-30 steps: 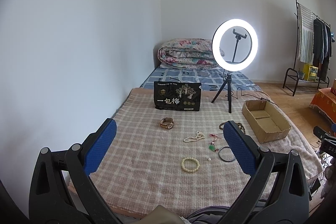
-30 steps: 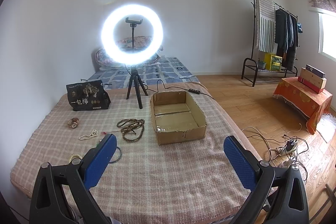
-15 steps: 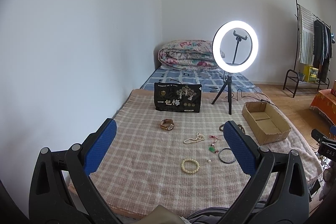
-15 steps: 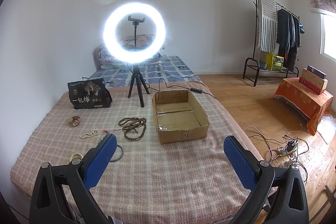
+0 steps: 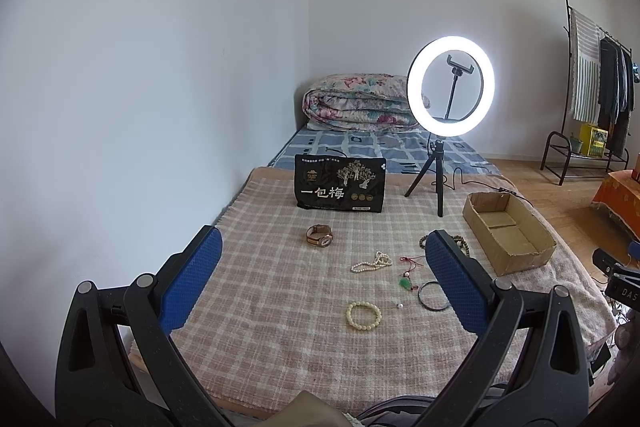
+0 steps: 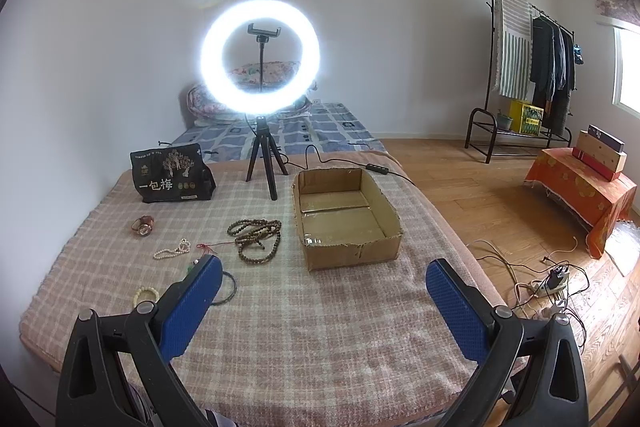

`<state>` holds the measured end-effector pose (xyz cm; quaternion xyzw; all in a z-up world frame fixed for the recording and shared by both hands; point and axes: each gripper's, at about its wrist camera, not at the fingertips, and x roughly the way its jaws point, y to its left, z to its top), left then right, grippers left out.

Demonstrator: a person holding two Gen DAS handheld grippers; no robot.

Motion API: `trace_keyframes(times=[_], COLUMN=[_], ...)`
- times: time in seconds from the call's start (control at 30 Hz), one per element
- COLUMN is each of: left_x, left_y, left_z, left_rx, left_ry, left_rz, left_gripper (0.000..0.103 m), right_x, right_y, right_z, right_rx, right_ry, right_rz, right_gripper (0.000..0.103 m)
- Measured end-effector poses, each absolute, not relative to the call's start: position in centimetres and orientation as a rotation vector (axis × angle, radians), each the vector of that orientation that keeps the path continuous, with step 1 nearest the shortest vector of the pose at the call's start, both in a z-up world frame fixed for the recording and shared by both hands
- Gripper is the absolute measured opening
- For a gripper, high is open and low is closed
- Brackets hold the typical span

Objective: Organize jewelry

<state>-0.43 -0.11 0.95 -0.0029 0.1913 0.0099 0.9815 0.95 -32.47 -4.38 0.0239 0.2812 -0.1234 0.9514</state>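
Note:
Jewelry lies on a checked blanket (image 5: 260, 287): a watch (image 5: 319, 235), a pearl strand (image 5: 371, 262), a cream bead bracelet (image 5: 363, 314), a green pendant on red cord (image 5: 406, 282), a dark bangle (image 5: 430, 295) and a brown bead necklace (image 6: 256, 235). An open cardboard box (image 6: 344, 217) stands to the right of them. My left gripper (image 5: 322, 259) is open and empty, held above the blanket's near edge. My right gripper (image 6: 322, 285) is open and empty, in front of the box.
A lit ring light on a tripod (image 5: 450, 87) stands behind the jewelry. A black snack bag (image 5: 340, 189) stands at the back. A folded quilt (image 5: 356, 103) lies by the wall. Cables and a power strip (image 6: 554, 279) lie on the floor at the right.
Both grippers have drifted slightly; the scene has shifted down a little in both views. Nothing was picked up or moved.

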Motion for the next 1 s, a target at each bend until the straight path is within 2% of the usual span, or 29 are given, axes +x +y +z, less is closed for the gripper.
trace_keyframes(times=[0.67, 1.0], left_x=[-0.4, 0.8], left_y=[0.0, -0.2], left_z=[0.6, -1.6], left_rx=[-0.006, -0.005], left_ry=[0.390, 0.421], left_rz=[0.022, 0.024], left_gripper=[0.103, 0.103], right_x=[1.9, 2.7], right_y=[-32.4, -32.5], right_z=[-5.1, -5.9], right_rx=[0.053, 0.054], right_ry=[0.595, 0.616], right_rz=[-0.245, -0.242], right_gripper=[0.103, 0.103])
